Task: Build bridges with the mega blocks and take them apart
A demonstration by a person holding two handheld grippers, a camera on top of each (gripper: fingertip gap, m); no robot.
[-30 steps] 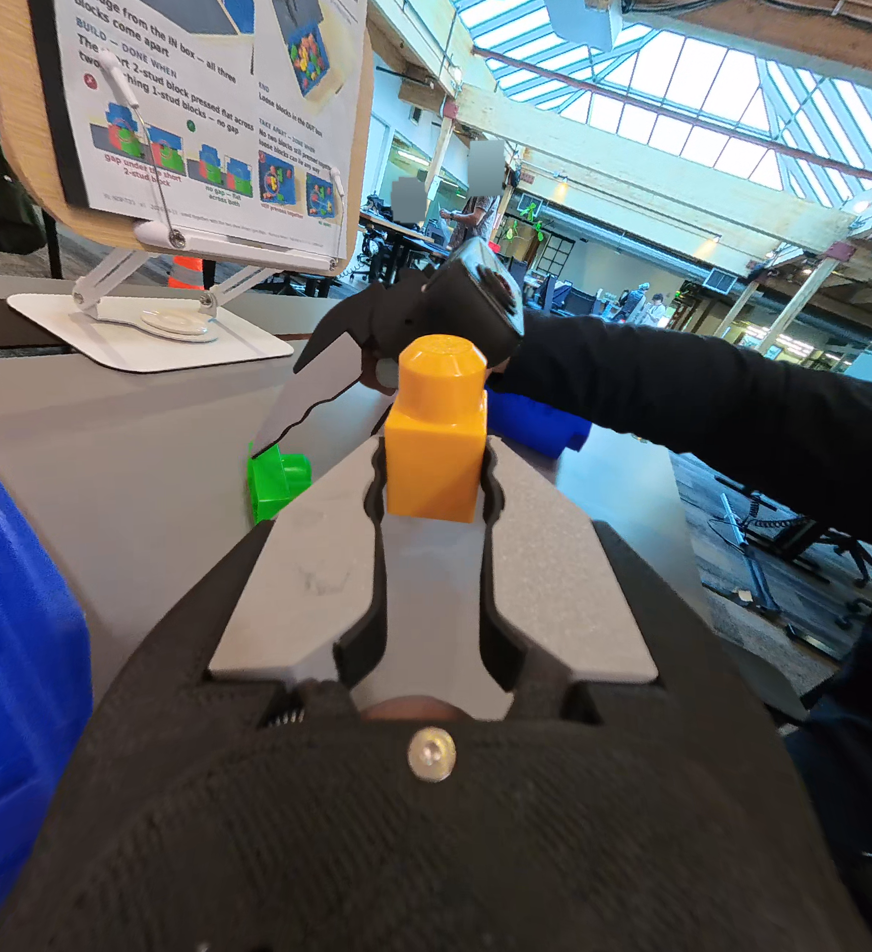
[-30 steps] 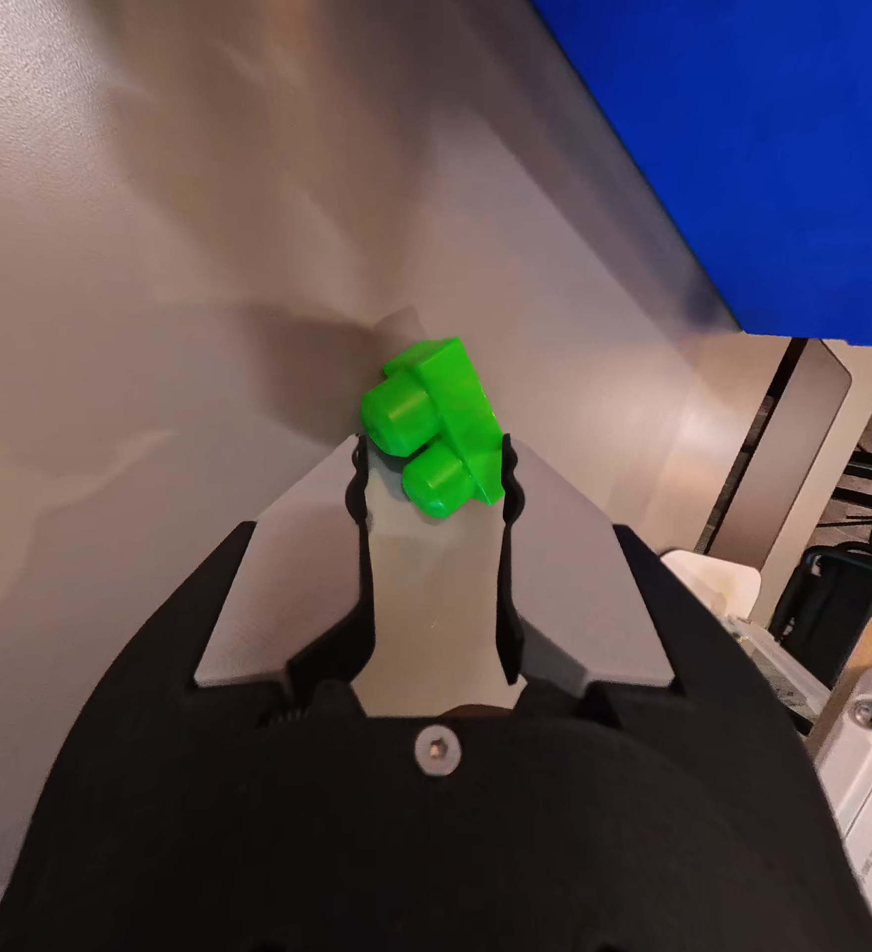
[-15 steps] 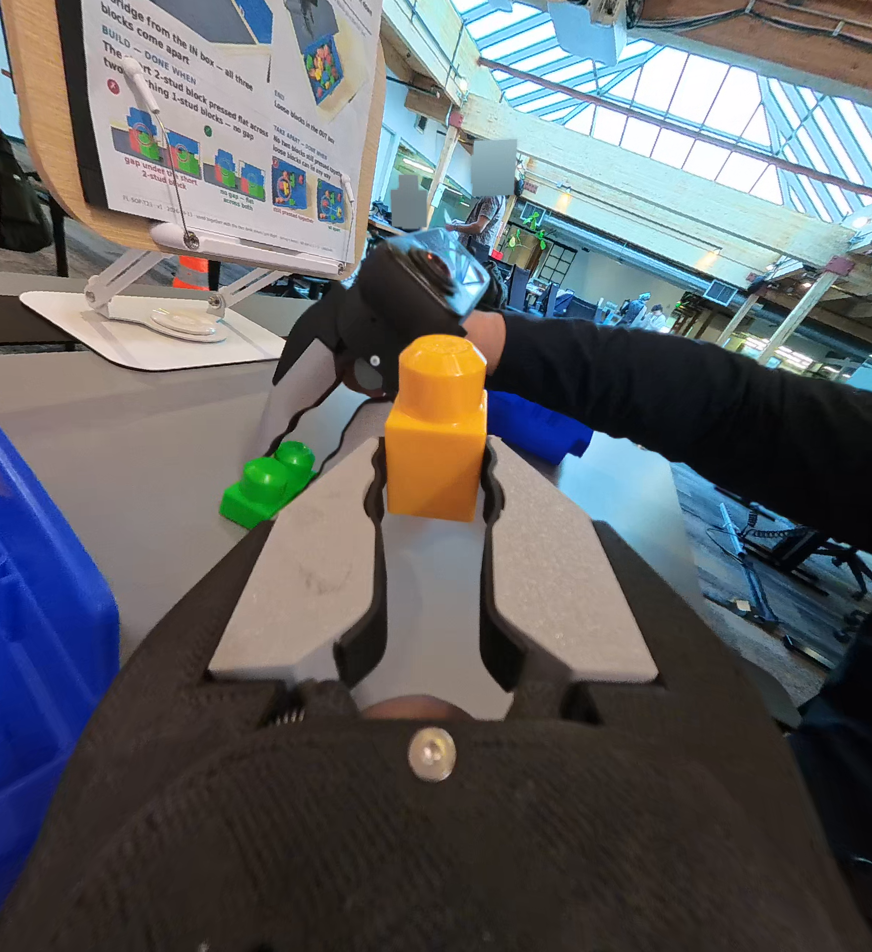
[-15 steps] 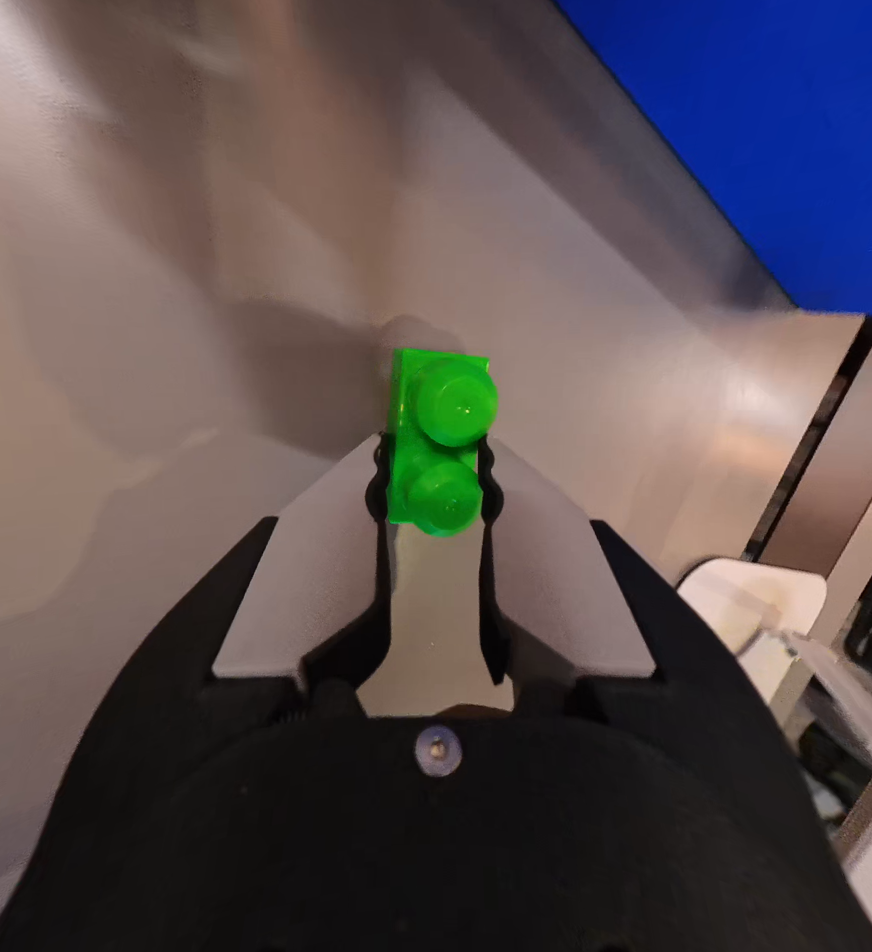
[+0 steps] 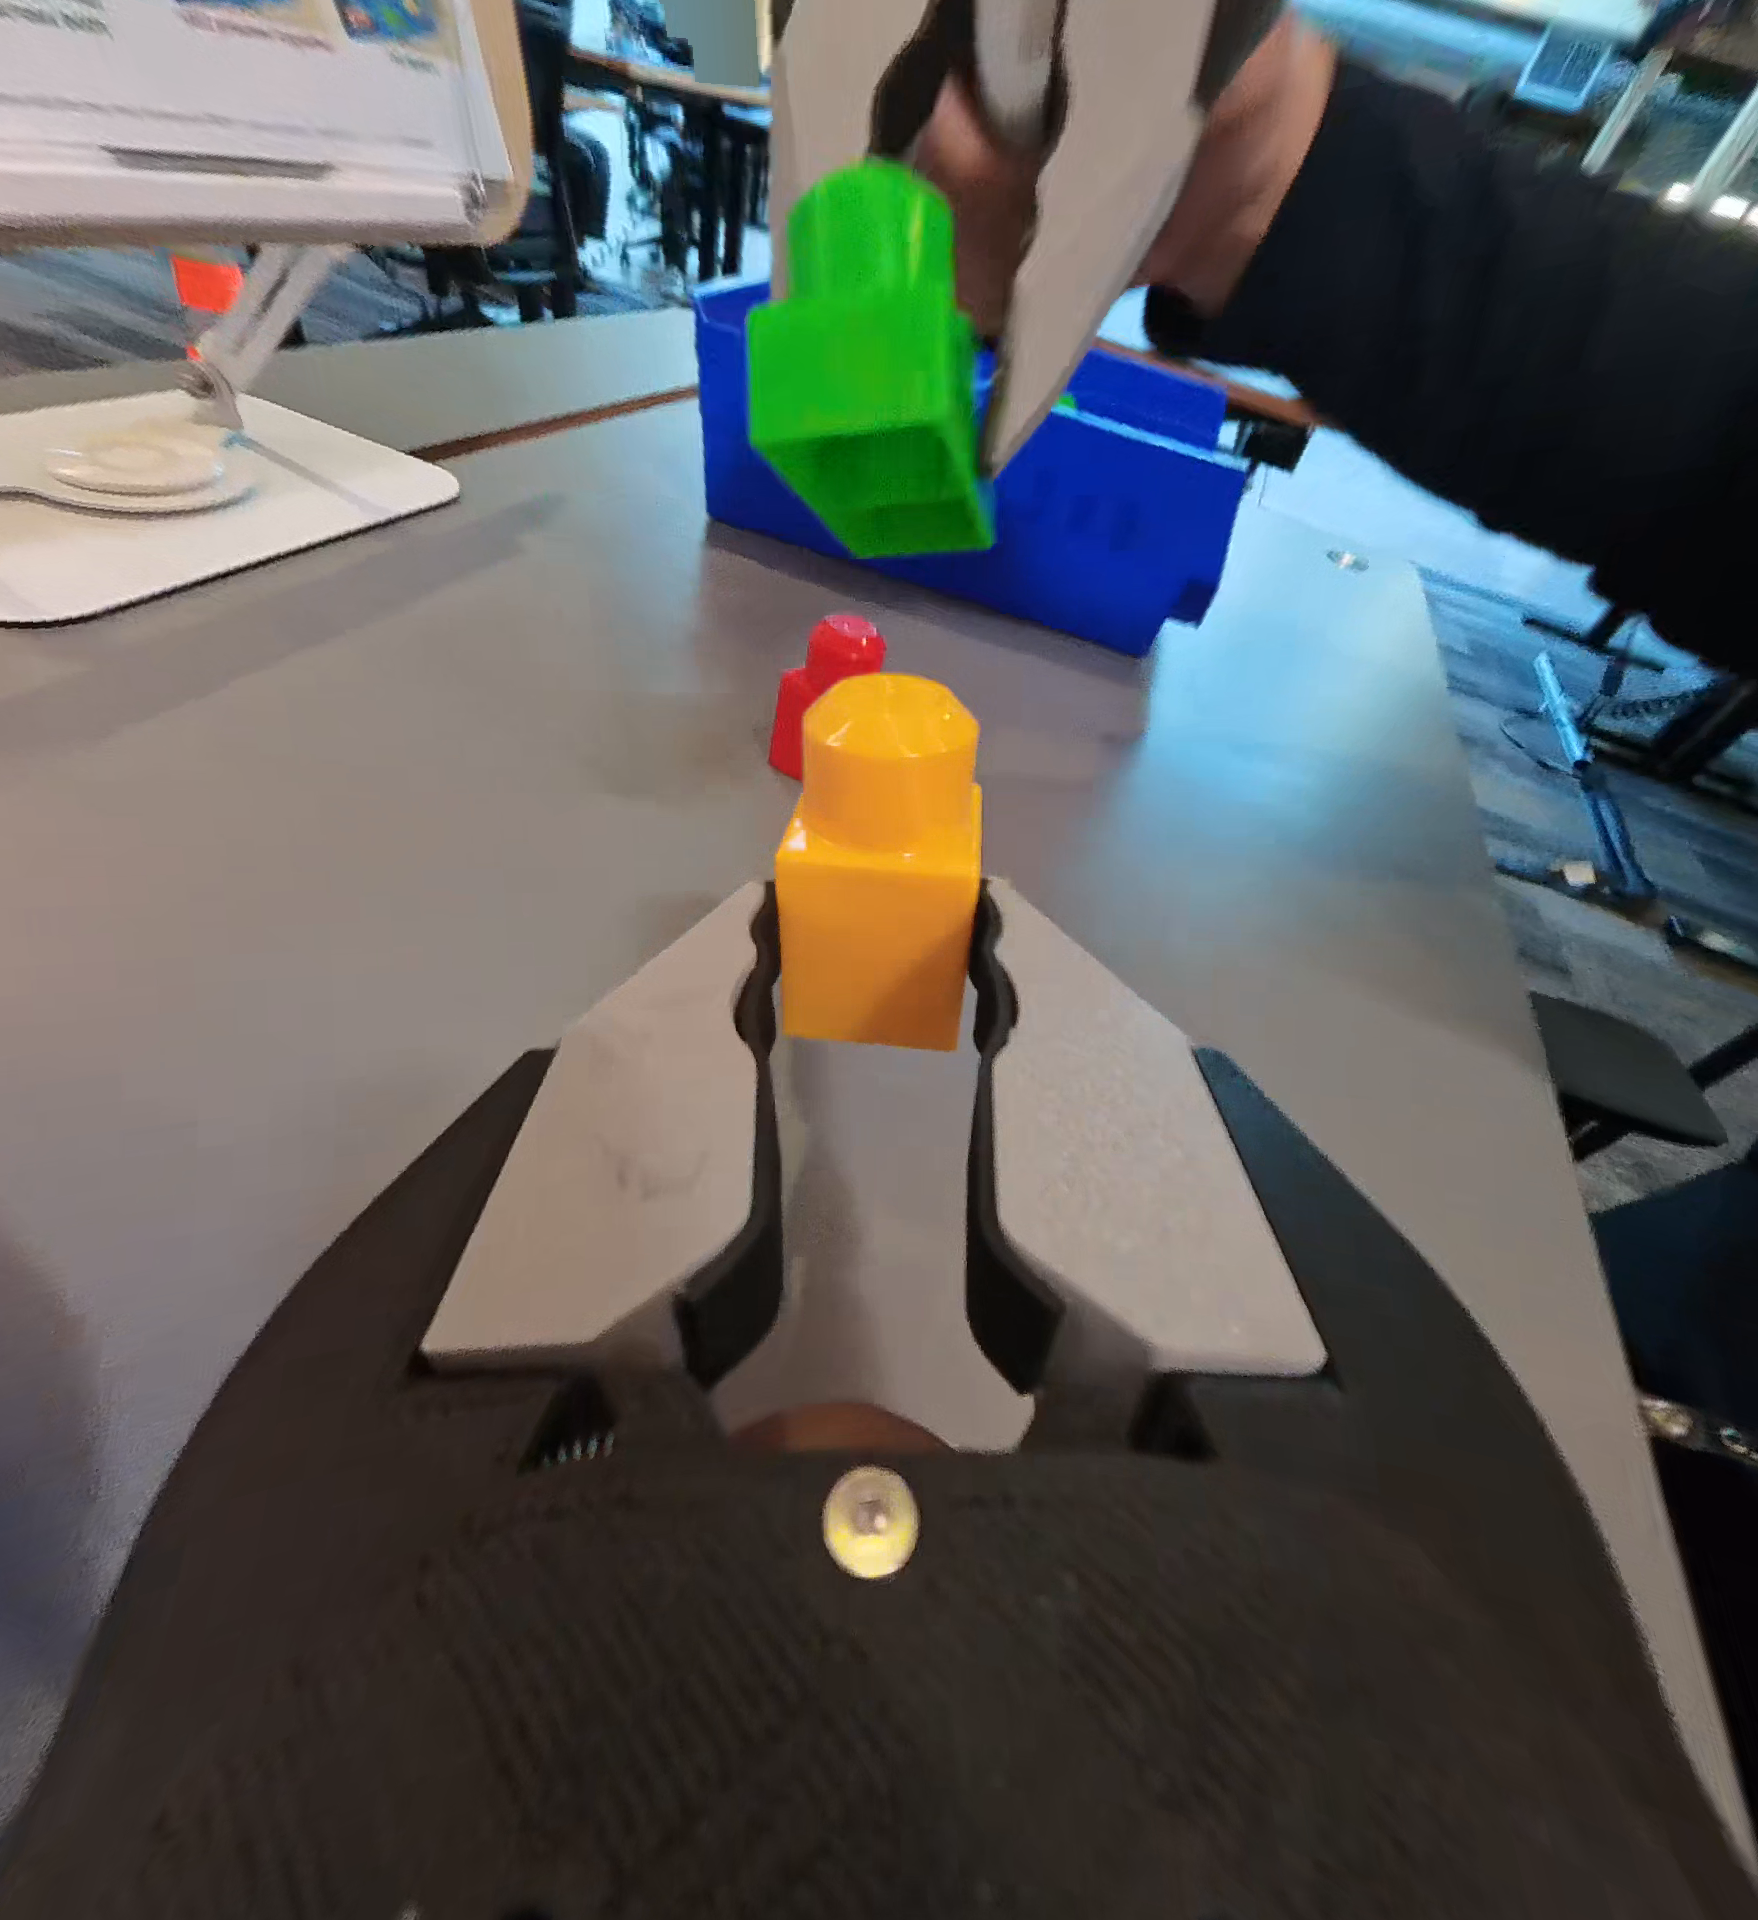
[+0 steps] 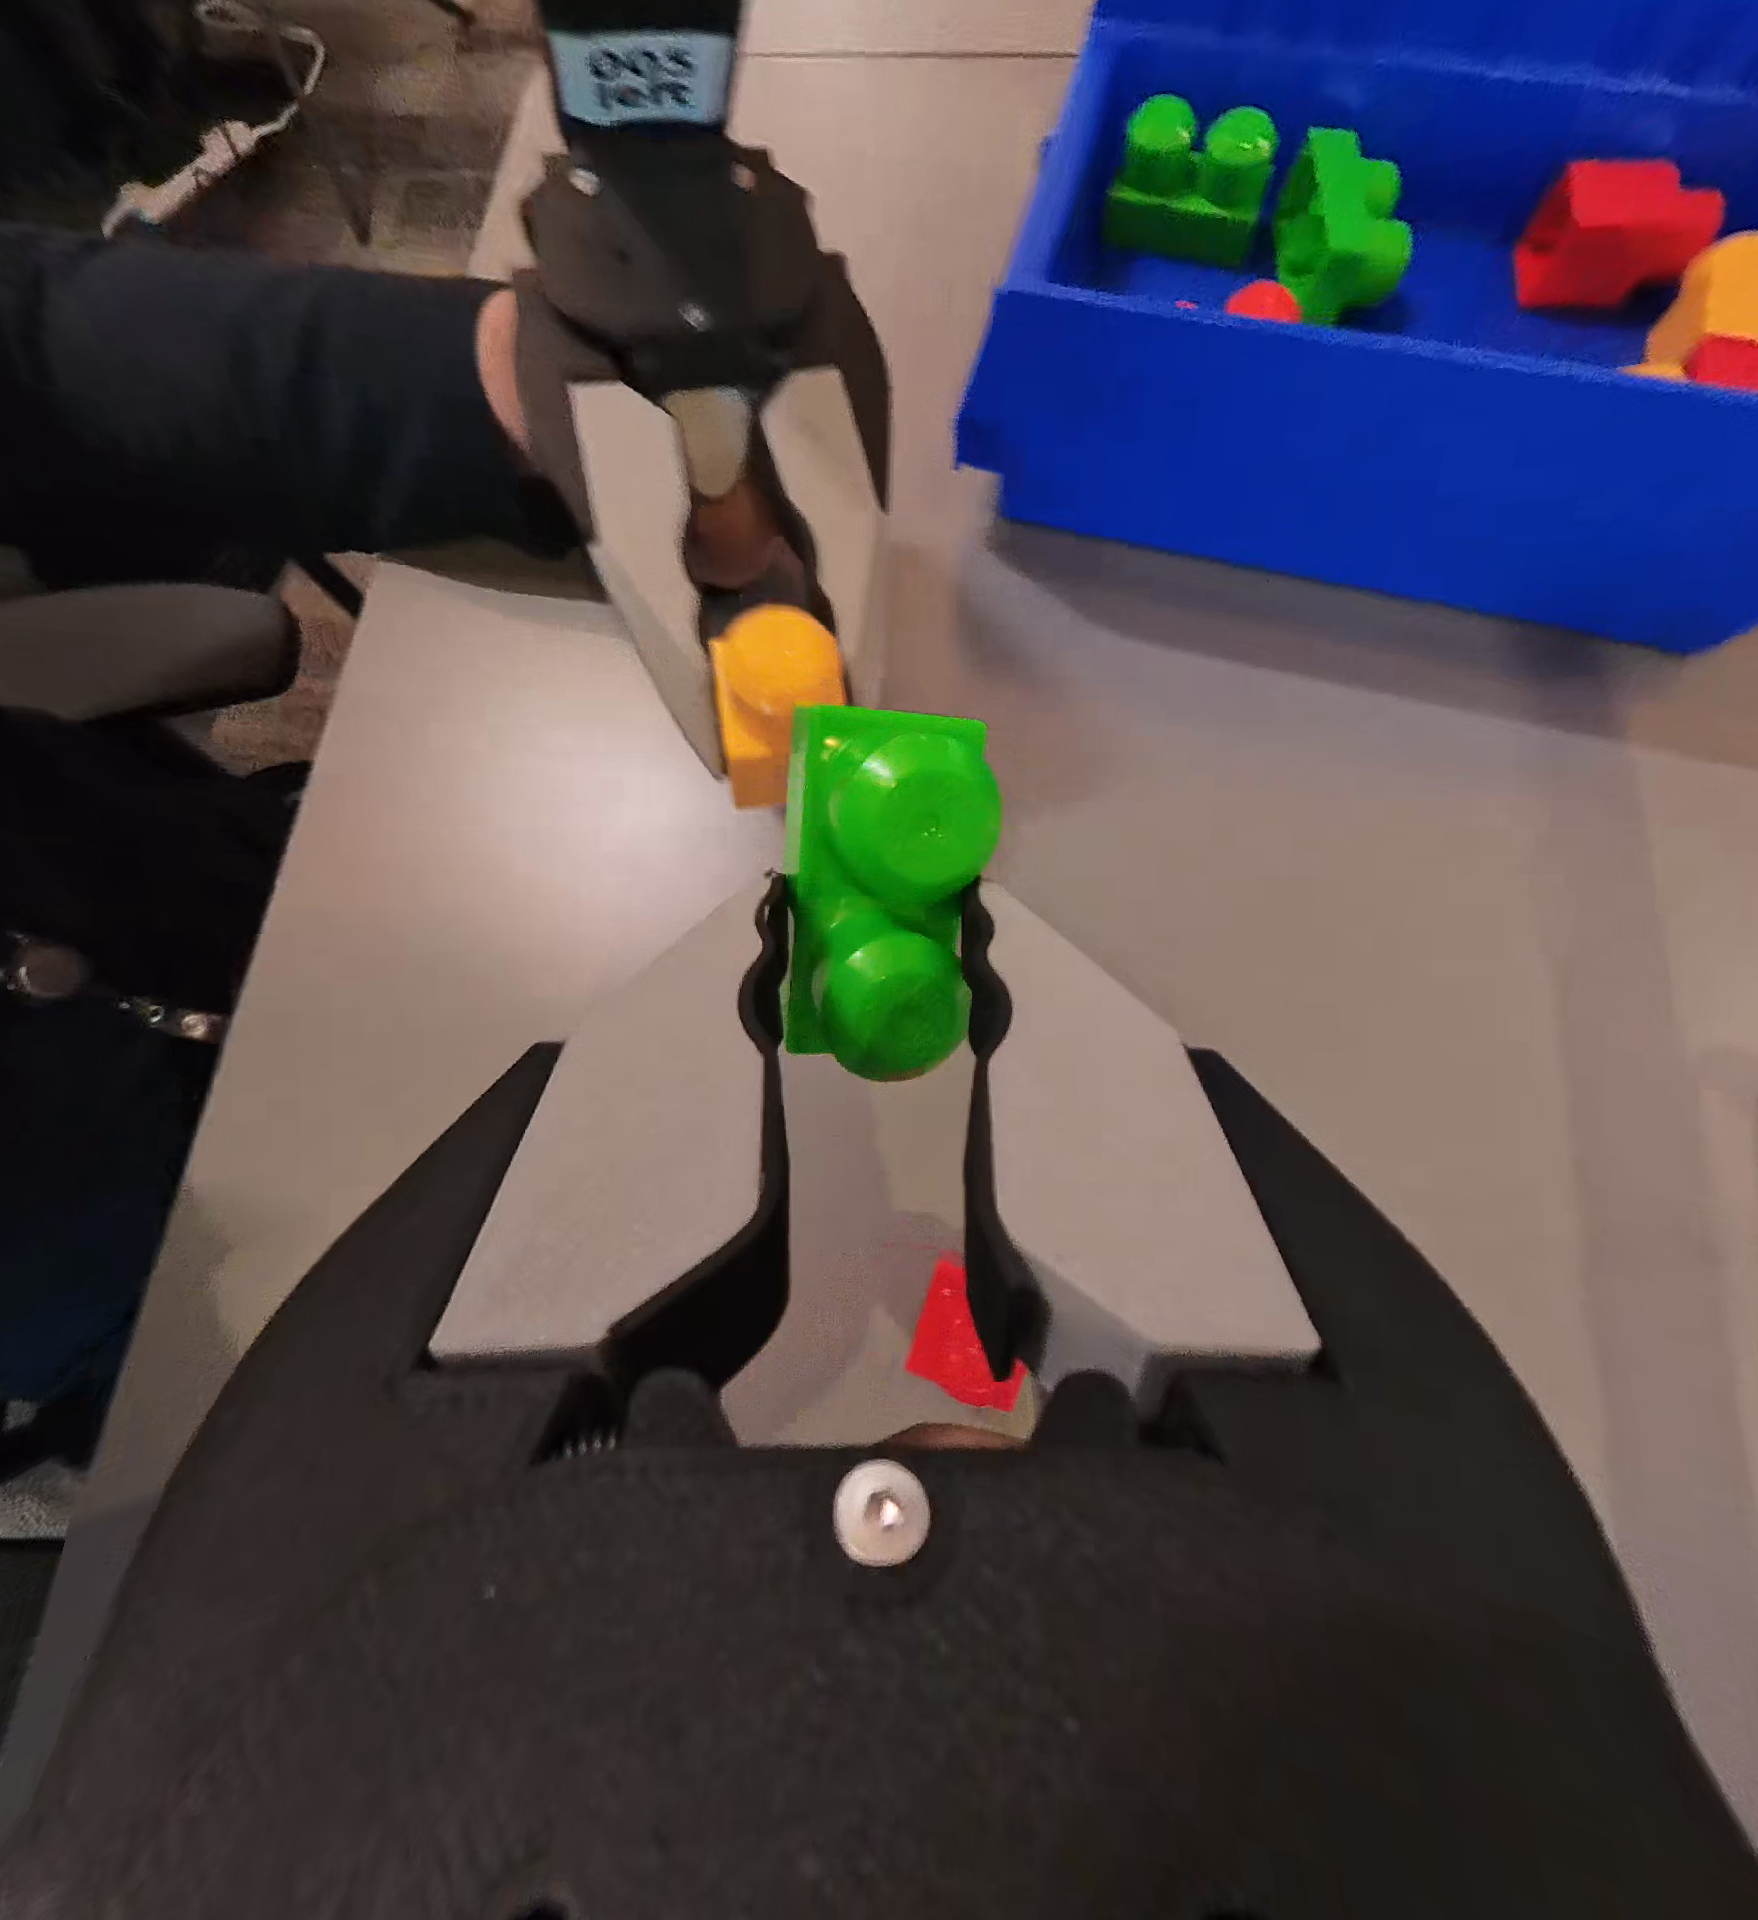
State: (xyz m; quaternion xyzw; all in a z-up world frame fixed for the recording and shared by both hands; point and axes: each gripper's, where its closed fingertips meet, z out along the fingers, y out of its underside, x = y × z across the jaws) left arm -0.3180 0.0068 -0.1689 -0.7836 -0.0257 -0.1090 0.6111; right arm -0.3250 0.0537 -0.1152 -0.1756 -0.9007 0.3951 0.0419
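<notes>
Right wrist view: blue bin (image 6: 1374, 457) holds green, red, orange blocks (image 6: 1192, 182).

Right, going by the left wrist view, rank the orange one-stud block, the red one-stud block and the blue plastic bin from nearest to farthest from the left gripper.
1. Orange one-stud block: clamped at the left gripper's fingertips.
2. Red one-stud block: on the grey table, just beyond the orange one.
3. Blue plastic bin: farthest back, slightly right.

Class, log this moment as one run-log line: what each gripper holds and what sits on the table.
left gripper: shut on orange block | right gripper: shut on green block, raised | table: red block
</notes>
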